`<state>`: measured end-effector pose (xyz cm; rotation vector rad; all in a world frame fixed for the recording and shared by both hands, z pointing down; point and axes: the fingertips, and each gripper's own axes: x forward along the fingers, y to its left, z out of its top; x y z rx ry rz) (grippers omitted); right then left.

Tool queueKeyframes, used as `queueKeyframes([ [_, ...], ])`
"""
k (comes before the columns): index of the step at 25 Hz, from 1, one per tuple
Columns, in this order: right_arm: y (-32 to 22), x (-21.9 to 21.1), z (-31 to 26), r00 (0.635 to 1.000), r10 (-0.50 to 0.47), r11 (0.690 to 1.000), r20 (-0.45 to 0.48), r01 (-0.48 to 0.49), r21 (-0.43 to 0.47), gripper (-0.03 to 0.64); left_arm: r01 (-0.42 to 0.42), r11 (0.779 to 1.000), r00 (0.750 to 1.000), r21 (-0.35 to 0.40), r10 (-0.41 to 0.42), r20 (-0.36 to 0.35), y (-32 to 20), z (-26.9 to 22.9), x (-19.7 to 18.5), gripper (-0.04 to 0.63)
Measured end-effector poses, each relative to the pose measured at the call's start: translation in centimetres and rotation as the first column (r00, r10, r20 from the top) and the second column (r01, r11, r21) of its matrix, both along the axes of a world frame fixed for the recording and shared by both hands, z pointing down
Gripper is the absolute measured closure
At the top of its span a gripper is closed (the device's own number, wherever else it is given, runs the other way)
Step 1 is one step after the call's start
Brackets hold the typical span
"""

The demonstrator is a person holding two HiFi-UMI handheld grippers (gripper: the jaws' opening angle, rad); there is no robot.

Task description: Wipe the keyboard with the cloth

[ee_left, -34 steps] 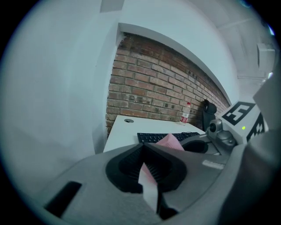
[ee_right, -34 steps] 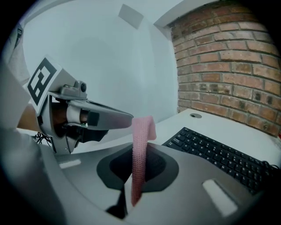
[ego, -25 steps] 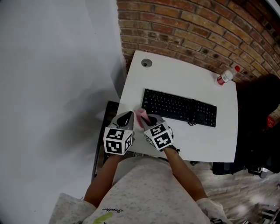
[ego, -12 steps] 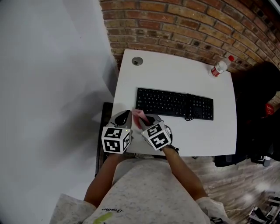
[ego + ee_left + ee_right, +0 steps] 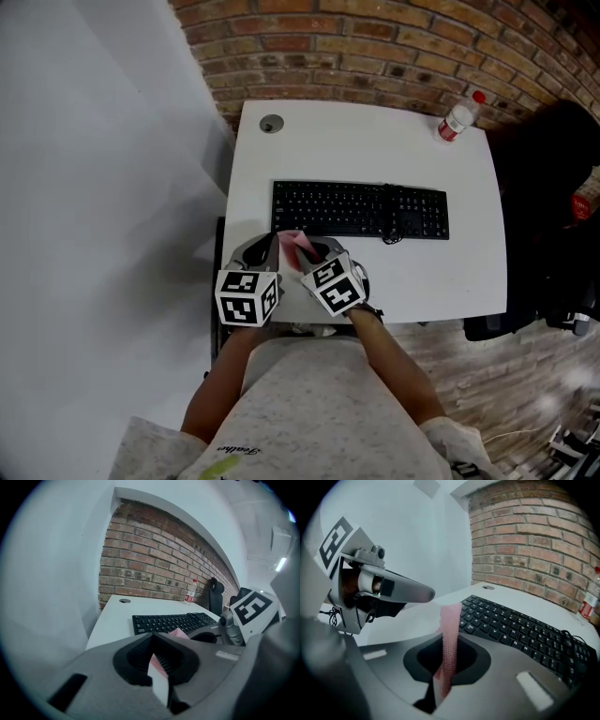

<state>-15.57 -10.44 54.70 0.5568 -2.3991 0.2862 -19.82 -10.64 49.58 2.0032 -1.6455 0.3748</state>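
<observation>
A black keyboard (image 5: 361, 210) lies across the middle of the white table (image 5: 450, 272). Both grippers hover side by side at the table's front left corner, in front of the keyboard's left end. A pink cloth (image 5: 296, 245) hangs between their tips. My right gripper (image 5: 315, 253) is shut on it; in the right gripper view the cloth (image 5: 450, 634) stands upright out of the jaws, with the keyboard (image 5: 520, 630) behind. My left gripper (image 5: 272, 247) is shut too, with a pale pink strip of cloth (image 5: 158, 667) pinched in its jaws.
A plastic bottle (image 5: 457, 117) with a red cap stands at the table's far right corner. A round cable hole (image 5: 271, 123) sits at the far left. A cable (image 5: 389, 230) loops over the keyboard. A brick wall runs behind and a black chair (image 5: 553, 187) stands to the right.
The head view has swung, so the table sits further left and higher in the picture. Both grippers stay together at the front left corner with the cloth between them.
</observation>
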Motion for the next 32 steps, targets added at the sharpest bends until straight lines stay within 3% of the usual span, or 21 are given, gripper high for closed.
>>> queueKeyframes([
  [32, -2.8, 13.2, 0.3, 0.992, 0.125, 0.992, -0.026, -0.125, -0.023, 0.595, -0.091, 0.996, 0.995, 0.000, 0.091, -0.035, -3.3, -0.3, 12.3, 0.611],
])
